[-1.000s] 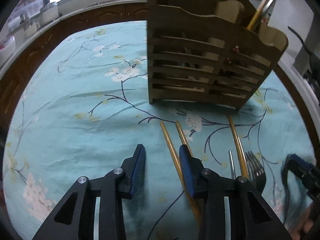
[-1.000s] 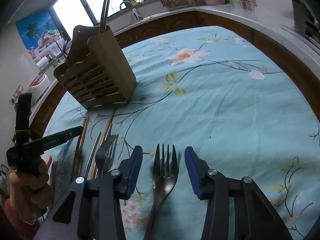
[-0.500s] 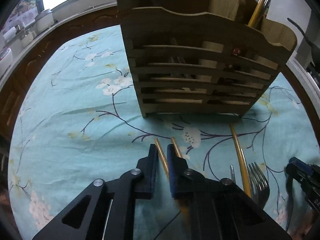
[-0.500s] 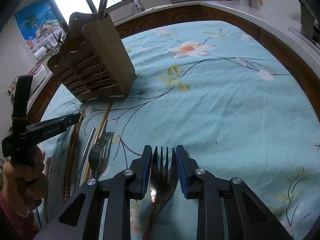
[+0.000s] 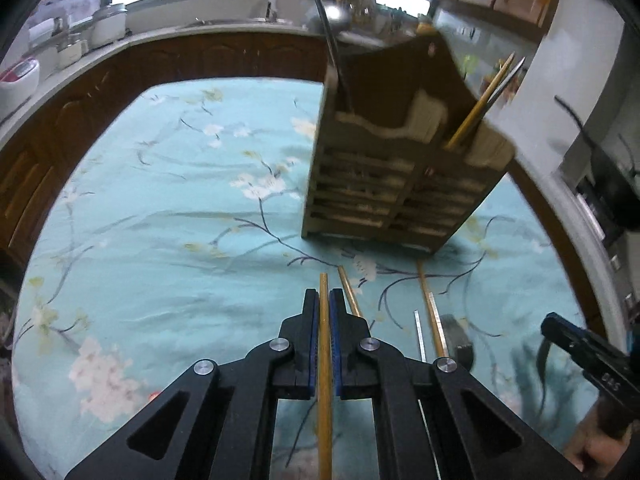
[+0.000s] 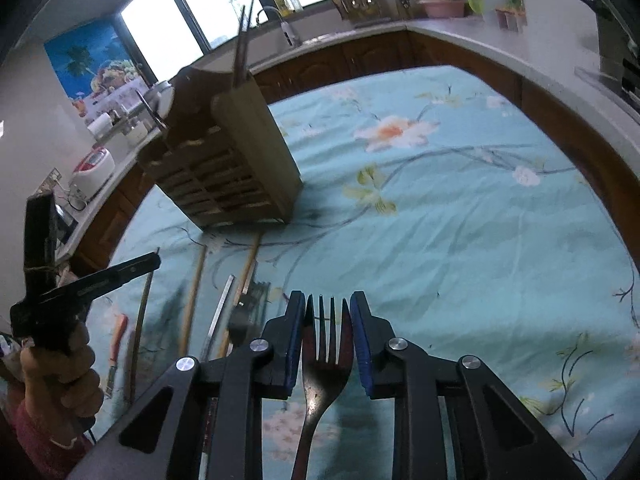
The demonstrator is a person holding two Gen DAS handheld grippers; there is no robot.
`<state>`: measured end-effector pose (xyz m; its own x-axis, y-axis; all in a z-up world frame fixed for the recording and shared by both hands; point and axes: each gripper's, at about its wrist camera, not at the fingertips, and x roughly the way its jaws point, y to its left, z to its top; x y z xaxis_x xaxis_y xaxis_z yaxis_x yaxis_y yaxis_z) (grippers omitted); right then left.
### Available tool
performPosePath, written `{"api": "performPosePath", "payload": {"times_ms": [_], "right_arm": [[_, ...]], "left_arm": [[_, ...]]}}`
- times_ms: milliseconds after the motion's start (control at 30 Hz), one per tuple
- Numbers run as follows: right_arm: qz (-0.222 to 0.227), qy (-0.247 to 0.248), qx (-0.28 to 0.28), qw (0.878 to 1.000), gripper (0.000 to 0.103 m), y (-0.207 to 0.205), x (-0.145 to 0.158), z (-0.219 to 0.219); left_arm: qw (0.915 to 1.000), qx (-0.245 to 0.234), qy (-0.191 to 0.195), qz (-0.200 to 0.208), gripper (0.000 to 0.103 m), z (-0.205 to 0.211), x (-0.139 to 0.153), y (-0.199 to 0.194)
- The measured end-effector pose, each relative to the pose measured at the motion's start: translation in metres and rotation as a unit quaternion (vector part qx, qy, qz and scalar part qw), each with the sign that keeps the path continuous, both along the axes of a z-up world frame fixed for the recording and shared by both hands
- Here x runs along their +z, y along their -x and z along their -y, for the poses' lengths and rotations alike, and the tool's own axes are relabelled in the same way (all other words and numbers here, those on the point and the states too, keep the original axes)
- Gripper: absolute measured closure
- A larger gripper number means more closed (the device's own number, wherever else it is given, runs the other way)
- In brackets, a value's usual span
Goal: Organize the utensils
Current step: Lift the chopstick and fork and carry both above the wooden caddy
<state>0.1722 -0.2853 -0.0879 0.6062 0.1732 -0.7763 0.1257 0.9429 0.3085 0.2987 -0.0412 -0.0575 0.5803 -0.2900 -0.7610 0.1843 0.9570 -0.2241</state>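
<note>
Now the left gripper (image 5: 324, 308) has its fingers squeezed tight on a wooden chopstick (image 5: 325, 380), lifted off the blue flowered cloth (image 5: 160, 240) on the worktop. The right gripper (image 6: 327, 312) grips a dark fork (image 6: 326, 356) between its fingers. A wooden utensil holder (image 5: 396, 168) stands just ahead. More chopsticks (image 6: 192, 296) and another fork (image 6: 248, 308) lie on the cloth.

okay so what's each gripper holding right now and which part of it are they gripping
The left gripper is shut on a wooden chopstick, gripped a little below its far tip. The right gripper is shut on a dark fork, pads against the outer tines.
</note>
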Motion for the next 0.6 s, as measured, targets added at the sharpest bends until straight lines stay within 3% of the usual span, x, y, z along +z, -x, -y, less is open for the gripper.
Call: {"api": "performPosePath", "payload": {"times_ms": [600], "right_arm": [[0.079,0.013,0.015,0.997,0.08,0.025,0.063,-0.025]], "left_arm": [[0.9952,0.004,0.049,0.084,0.099,-0.041,0.075,0.092]]}}
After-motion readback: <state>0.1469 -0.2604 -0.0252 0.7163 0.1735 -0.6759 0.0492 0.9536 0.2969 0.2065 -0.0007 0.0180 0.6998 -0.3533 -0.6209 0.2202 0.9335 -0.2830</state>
